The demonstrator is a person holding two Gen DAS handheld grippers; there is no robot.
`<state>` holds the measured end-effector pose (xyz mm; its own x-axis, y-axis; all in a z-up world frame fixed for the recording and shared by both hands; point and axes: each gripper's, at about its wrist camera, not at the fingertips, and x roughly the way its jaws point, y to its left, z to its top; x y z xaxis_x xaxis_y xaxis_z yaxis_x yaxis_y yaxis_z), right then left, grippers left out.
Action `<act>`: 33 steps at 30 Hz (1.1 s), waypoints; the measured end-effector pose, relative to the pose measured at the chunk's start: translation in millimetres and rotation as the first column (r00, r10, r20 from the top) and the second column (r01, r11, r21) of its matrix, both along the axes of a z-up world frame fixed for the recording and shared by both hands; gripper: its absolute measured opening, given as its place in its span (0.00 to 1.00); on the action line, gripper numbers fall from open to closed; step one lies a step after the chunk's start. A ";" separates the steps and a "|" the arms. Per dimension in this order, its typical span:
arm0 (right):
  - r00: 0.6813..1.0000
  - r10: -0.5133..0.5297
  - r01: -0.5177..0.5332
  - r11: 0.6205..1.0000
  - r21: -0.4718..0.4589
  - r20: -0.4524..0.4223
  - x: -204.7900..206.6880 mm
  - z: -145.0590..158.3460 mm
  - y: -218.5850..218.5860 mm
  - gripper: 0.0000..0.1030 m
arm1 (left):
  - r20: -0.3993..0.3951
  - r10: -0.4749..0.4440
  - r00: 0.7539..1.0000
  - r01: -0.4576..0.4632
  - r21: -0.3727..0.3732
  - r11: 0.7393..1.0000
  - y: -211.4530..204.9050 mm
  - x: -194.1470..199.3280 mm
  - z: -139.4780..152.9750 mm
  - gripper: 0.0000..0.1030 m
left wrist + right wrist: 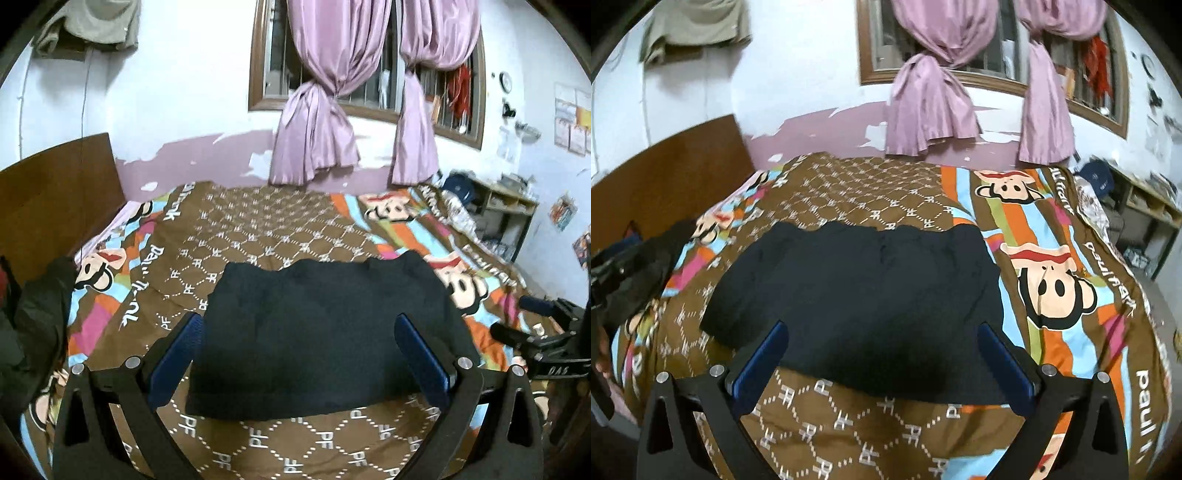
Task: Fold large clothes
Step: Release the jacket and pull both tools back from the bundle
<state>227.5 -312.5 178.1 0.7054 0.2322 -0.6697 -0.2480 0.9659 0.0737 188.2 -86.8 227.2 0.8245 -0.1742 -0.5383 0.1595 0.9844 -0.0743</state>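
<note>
Both claws, L [299,328] & R [881,338], wide open, empty, above folded dark garment [857,288].

Bed [258,229] under brown patterned quilt [849,417]. Dark folded garment [321,332] lies flat mid-quilt. Dark crumpled clothing [37,317] at bed's left edge.

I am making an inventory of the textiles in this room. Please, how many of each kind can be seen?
Dark folded garment on the bed: 1
Patterned bedspread: 1
Purple curtains, tied: 2
Beige cloth hanging high on the wall: 1
Dark clothes heaped at the bed's left edge: 1 heap
Total: 6
</note>
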 end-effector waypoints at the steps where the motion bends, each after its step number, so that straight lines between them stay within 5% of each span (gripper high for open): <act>1: 1.000 0.010 -0.010 1.000 -0.012 -0.001 -6.9 2.5 1.3 1.00 | 0.006 -0.010 1.000 0.010 -0.020 1.000 -0.7 -7.5 -0.1 0.98; 6: 1.000 0.023 -0.023 1.000 -0.004 0.010 -40.0 4.7 4.2 1.00 | 0.026 -0.009 1.000 0.011 -0.056 0.998 -2.5 -37.5 -1.8 0.98; 15: 0.997 -0.022 0.012 0.992 0.127 0.072 -86.0 -7.4 5.5 1.00 | 0.055 0.000 0.998 -0.001 0.021 1.000 10.7 -85.7 -19.9 0.98; 33: 0.961 -0.116 0.092 0.990 0.103 0.253 -152.5 -38.2 20.0 1.00 | 0.132 0.010 0.991 -0.013 0.025 1.000 38.8 -138.8 -70.7 0.98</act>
